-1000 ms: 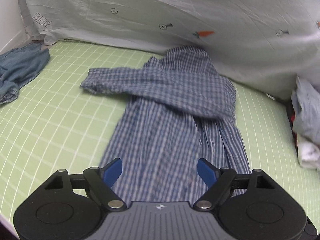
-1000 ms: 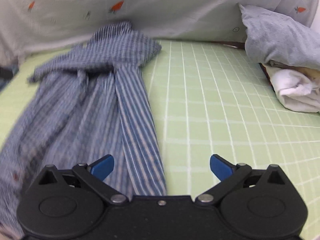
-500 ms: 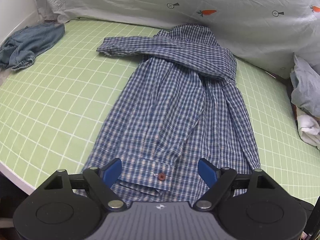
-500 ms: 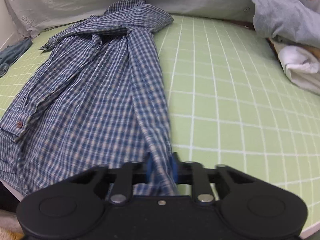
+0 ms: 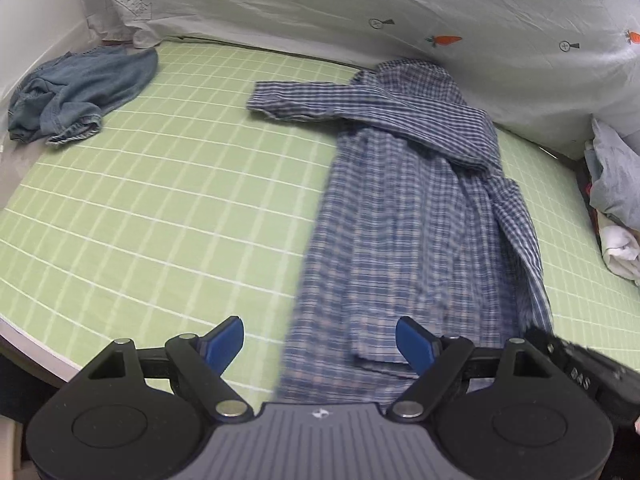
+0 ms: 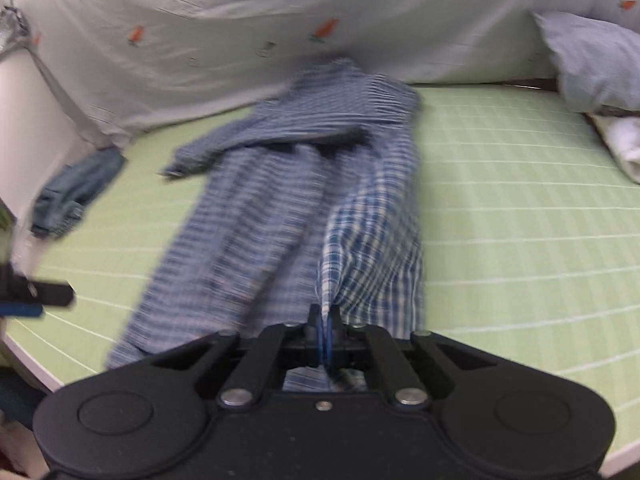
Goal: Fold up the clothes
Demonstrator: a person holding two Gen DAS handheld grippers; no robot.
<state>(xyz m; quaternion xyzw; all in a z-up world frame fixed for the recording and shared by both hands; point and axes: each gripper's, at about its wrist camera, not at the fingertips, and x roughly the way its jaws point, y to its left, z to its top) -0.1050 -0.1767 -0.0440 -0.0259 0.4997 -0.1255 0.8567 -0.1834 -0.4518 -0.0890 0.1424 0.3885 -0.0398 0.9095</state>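
So the plaid shirt (image 5: 408, 208) is stretched out on the green checked bed sheet (image 5: 160, 200), long axis running straight away from me: collar end at the far white bedding, hem at the near edge of the bed. My right tool (image 6: 323, 330) is clamped together on a pinch of the shirt's hem, on the shirt's right side, and the cloth tents up from the pads. My left tool (image 5: 320, 342) has its fingers wide apart, nothing between them, hanging just over the hem's left corner. Both tilt steeply down at the shirt. I reckon the left one is nearest that free corner, so it grabs next. Blurry though, hard to judge the hem's exact edge.
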